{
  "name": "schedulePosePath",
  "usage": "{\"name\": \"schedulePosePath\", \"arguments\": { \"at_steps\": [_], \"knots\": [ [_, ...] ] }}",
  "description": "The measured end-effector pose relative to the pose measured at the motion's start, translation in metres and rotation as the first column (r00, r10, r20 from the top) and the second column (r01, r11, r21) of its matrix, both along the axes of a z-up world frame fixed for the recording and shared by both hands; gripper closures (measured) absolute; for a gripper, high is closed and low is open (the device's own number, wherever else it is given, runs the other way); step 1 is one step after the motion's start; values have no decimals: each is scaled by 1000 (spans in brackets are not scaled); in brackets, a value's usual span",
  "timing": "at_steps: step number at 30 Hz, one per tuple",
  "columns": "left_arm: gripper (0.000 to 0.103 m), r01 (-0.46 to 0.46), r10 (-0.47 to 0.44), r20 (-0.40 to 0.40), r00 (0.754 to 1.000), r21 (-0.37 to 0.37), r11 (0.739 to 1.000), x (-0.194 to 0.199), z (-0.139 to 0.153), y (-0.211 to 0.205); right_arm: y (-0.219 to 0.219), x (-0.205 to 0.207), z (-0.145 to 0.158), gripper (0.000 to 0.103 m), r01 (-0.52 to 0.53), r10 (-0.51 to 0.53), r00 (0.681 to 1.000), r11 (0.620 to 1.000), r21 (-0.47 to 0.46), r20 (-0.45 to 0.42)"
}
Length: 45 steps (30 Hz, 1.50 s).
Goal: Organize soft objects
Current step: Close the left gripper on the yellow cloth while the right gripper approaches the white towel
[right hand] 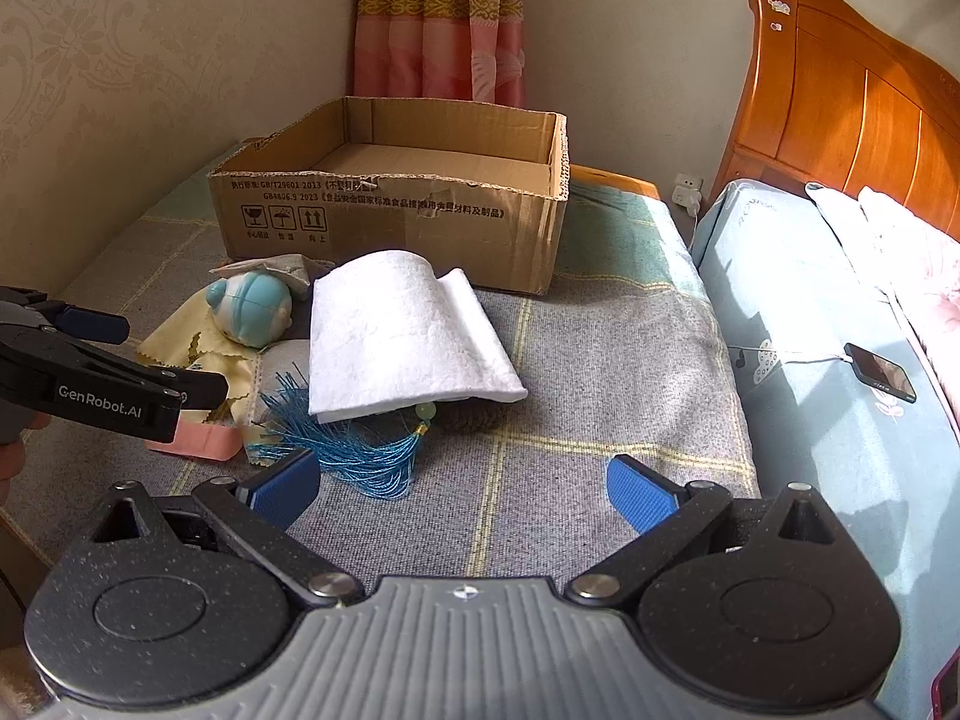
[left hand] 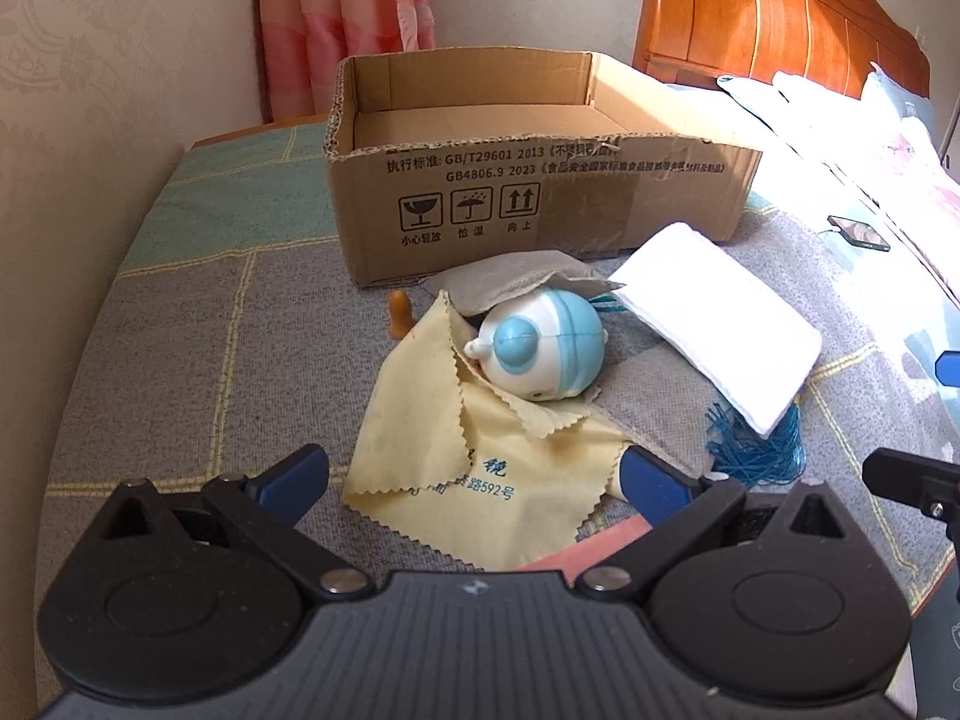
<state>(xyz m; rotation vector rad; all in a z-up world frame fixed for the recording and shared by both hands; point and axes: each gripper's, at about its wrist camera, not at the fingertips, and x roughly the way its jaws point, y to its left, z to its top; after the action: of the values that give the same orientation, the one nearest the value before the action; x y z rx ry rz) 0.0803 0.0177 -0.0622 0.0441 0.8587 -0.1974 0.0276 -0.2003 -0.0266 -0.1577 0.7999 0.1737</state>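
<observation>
The cardboard box [left hand: 540,180] looks empty, so nothing is put away yet. In front of the box lie the yellow cloth [left hand: 444,456], the grey cloth [left hand: 510,282], the white pad [right hand: 402,330] and the blue tassel [right hand: 360,450]. A hard toy ball [left hand: 540,348] sits on the cloths and is in the way. The left gripper [left hand: 474,471] and the right gripper [right hand: 465,480] both have wide fingers holding nothing.
</observation>
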Motion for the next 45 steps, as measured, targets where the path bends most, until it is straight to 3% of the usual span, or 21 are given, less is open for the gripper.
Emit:
{"name": "schedulePosePath", "arguments": {
  "at_steps": [6, 11, 17, 26, 34, 38, 41, 45],
  "knots": [
    [1, -17, 16, -25, 1000, -27, 999, 22, -12, -1, 0, 9, -5, 0, 17, -17, 1000, 1000, -8, -21],
    [0, -25, 25, -2, 1000, -32, 999, 31, -14, -3, 3, 14, -6, 0, 20, -20, 999, 1000, -9, -28],
    [0, -41, 40, 28, 999, 17, 999, 32, -17, -10, 11, 15, -7, 0, 4, -5, 1000, 1000, -22, -31],
    [0, -130, 130, 6, 991, 32, 991, 20, -15, 28, 7, 17, -7, 0, 5, -5, 1000, 1000, -25, -27],
    [1, -69, 69, 6, 998, -44, 997, 22, -13, 18, 6, 19, -9, 0, 5, -5, 999, 1000, -14, -33],
    [2, -45, 45, 39, 998, -1, 999, 24, -17, 1, 5, 20, -9, 0, 6, -7, 999, 1000, -20, -31],
    [11, -39, 39, 55, 998, -8, 999, 21, -17, 0, 2, 20, -8, 0, 7, -7, 1000, 1000, -12, -25],
    [36, -12, 13, 72, 997, -19, 1000, 11, -13, -4, 0, 22, -8, 0, 3, -3, 1000, 1000, -9, -18]
  ]
}}
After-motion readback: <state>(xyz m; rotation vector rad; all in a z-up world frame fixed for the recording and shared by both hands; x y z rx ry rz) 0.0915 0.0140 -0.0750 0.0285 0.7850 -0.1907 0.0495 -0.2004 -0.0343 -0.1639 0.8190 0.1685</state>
